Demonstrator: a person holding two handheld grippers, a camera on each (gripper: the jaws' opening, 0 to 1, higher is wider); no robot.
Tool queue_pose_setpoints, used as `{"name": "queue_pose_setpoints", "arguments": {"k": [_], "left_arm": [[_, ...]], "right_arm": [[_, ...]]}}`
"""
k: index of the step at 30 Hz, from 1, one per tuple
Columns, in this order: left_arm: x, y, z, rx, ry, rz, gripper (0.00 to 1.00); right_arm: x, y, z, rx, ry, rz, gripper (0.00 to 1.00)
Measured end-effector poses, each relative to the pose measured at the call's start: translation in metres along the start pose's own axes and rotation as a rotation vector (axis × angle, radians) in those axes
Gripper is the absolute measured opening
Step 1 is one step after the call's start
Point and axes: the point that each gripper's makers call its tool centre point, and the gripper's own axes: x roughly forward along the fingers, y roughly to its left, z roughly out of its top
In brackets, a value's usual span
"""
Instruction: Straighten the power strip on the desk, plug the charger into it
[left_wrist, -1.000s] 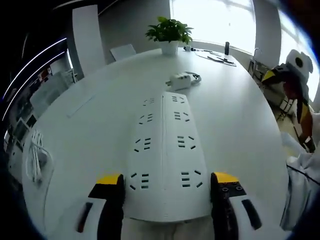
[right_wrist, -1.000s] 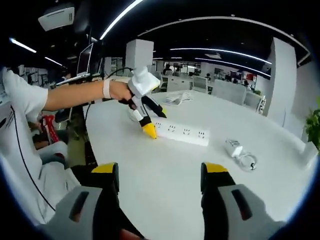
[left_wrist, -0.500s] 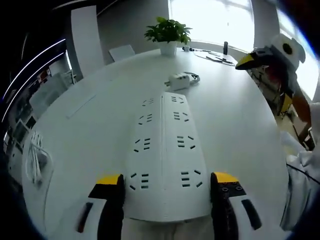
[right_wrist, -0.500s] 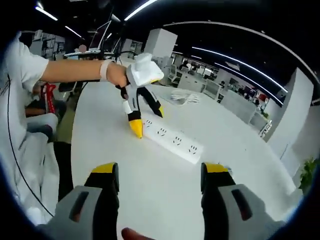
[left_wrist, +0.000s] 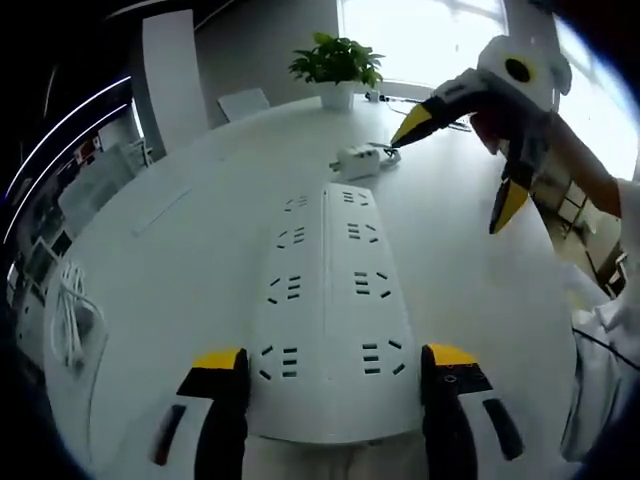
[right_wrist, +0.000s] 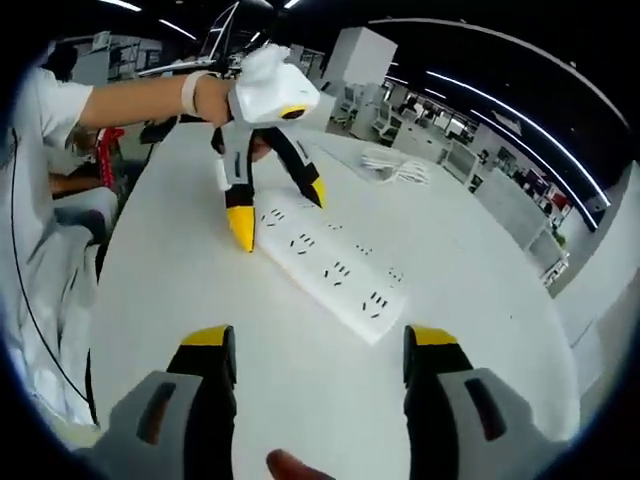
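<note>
A long white power strip (left_wrist: 330, 290) lies on the round white table (left_wrist: 180, 250), running away from me. Its near end sits between the wide-apart jaws of my left gripper (left_wrist: 335, 360), which is open. The right gripper view has the same strip (right_wrist: 325, 265) lying diagonally, with the left gripper (right_wrist: 278, 212) astride its far end. A white charger (left_wrist: 360, 160) with its coiled lead rests beyond the strip's far end. My right gripper (left_wrist: 458, 170) hovers open above the table, just right of the charger. In its own view the right gripper (right_wrist: 320, 345) holds nothing.
A potted plant (left_wrist: 337, 62) stands at the table's far end, with a chair (left_wrist: 245, 103) to its left. A coiled white cable (left_wrist: 72, 310) lies at the left table edge, also seen as a cable bundle (right_wrist: 398, 165). A person's arm (right_wrist: 140, 100) holds the left gripper.
My right gripper has swung in from the right edge of the left gripper view, over the table towards the charger. The left gripper and the power strip have stayed put.
</note>
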Motion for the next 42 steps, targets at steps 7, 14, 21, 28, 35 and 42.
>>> {"name": "queue_pose_setpoints", "arguments": {"k": [7, 14, 21, 28, 35, 42], "left_arm": [[0.001, 0.003, 0.001, 0.001, 0.004, -0.003, 0.71], [0.001, 0.004, 0.001, -0.001, 0.005, -0.003, 0.71], [0.002, 0.005, 0.001, -0.007, 0.005, 0.003, 0.71], [0.002, 0.005, 0.001, -0.004, -0.002, 0.003, 0.71], [0.002, 0.005, 0.0, -0.002, -0.003, 0.002, 0.71], [0.001, 0.004, 0.0, 0.0, -0.001, -0.002, 0.71]], "right_arm": [[0.019, -0.014, 0.005, -0.017, 0.019, 0.023, 0.67], [0.034, -0.018, -0.008, -0.043, 0.071, 0.045, 0.68], [0.041, -0.025, -0.012, -0.043, 0.058, 0.058, 0.68], [0.048, -0.034, -0.013, -0.084, 0.083, 0.094, 0.69], [0.064, -0.039, -0.002, -0.171, 0.1, 0.142, 0.69], [0.069, -0.036, 0.004, -0.212, 0.098, 0.182, 0.69]]}}
